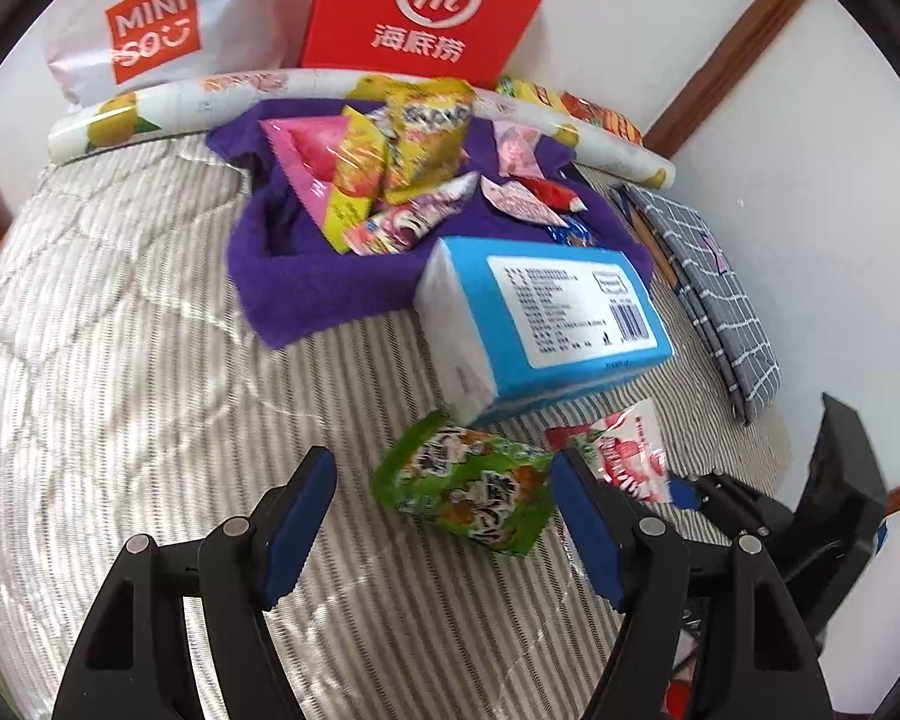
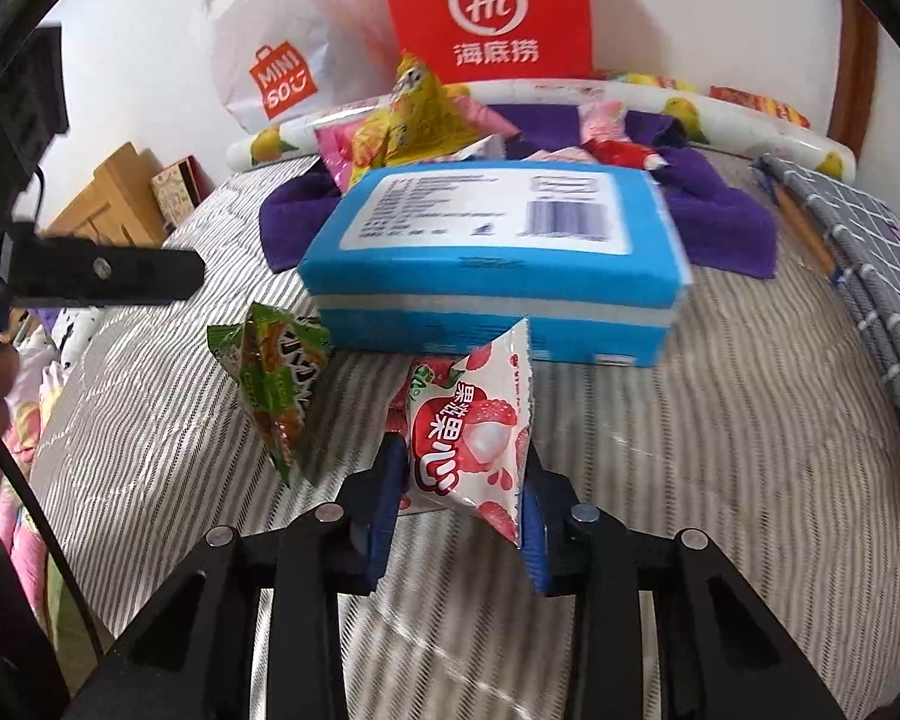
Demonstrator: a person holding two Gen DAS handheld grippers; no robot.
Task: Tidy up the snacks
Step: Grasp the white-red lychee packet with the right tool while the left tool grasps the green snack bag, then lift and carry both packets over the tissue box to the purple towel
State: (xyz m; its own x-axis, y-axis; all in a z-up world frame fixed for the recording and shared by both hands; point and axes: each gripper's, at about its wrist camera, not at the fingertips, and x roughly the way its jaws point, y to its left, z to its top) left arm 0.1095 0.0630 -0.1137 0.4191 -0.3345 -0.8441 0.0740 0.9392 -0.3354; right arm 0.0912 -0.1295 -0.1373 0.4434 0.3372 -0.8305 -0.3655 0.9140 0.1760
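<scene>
Two snacks remain outside the purple cloth (image 1: 306, 294) with its heap: the lychee packet (image 2: 474, 438), pinched by the right gripper (image 2: 462, 504), and the green packet (image 1: 468, 498), lying between the spread left gripper (image 1: 444, 516).

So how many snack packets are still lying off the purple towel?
2. A green packet lies on the striped bedding between the open left gripper fingers; a white lychee packet sits pinched in the right gripper. Others may hide behind the blue tissue pack.
</scene>
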